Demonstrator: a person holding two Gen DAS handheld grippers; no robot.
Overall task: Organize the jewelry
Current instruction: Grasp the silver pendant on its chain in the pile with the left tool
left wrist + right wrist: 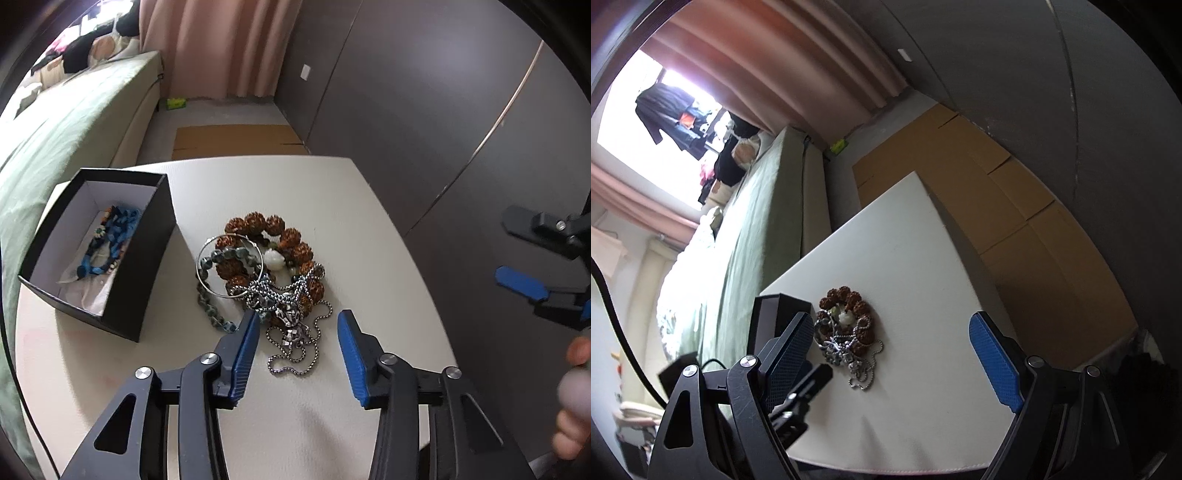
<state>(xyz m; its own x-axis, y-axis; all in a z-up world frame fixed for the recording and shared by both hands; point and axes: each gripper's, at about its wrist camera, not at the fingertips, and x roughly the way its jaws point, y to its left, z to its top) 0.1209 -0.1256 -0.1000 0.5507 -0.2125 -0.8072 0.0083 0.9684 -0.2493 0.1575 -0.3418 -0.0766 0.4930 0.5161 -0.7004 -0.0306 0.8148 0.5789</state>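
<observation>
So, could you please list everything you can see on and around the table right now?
Table: one, white, centre.
Box: one, black, open, on the table's left.
Blue beads: one bunch, inside the box.
Brown beads: one ring, mid-table, in the pile.
Hoop: one, silver, lying over the pile's left side.
Green beads: one strand, dark, at the pile's left.
Chain: one tangle, silver, at the pile's near edge.
Bed: one, green cover, left of the table.
Curtain: pink, far wall.
Cardboard: brown, flat on the floor.
Left hand-held gripper: open, astride the chain.
Right hand-held gripper: open, empty.
</observation>
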